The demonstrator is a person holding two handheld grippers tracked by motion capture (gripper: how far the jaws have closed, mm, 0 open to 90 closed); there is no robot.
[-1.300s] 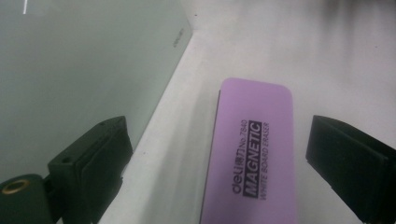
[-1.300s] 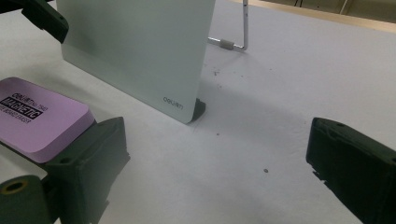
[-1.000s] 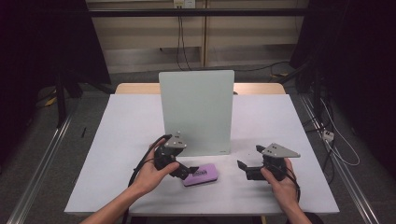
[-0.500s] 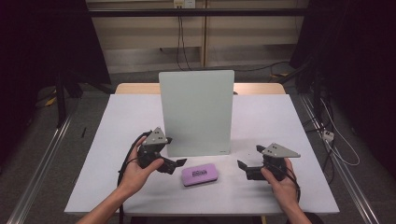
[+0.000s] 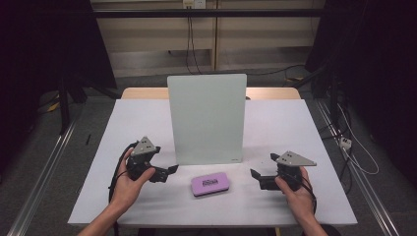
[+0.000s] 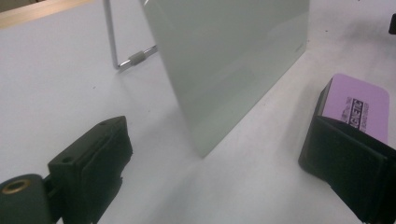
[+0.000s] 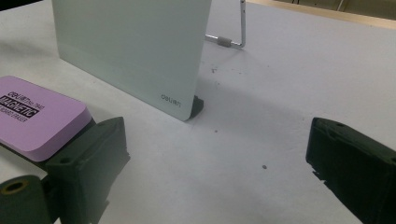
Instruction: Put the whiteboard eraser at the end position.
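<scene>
A purple magnetic eraser [image 5: 211,185] lies flat on the white table [image 5: 295,128], just in front of an upright pale green whiteboard [image 5: 206,118]. My left gripper [image 5: 164,173] rests to the eraser's left, open and empty, a short gap away. In the left gripper view the eraser [image 6: 362,105] sits behind the right jaw and the whiteboard [image 6: 224,60] stands ahead. My right gripper [image 5: 255,177] is open to the eraser's right, holding nothing. In the right gripper view the eraser [image 7: 32,116] lies beyond the left jaw, beside the whiteboard [image 7: 130,46].
A metal wire stand [image 7: 233,37] props the whiteboard from behind. White table surface stretches to both sides of the board. Dark curtains and floor rails surround the table.
My left gripper has drawn back to the left, away from the eraser it was touching, and the eraser now lies alone on the table. The right gripper has stayed put.
</scene>
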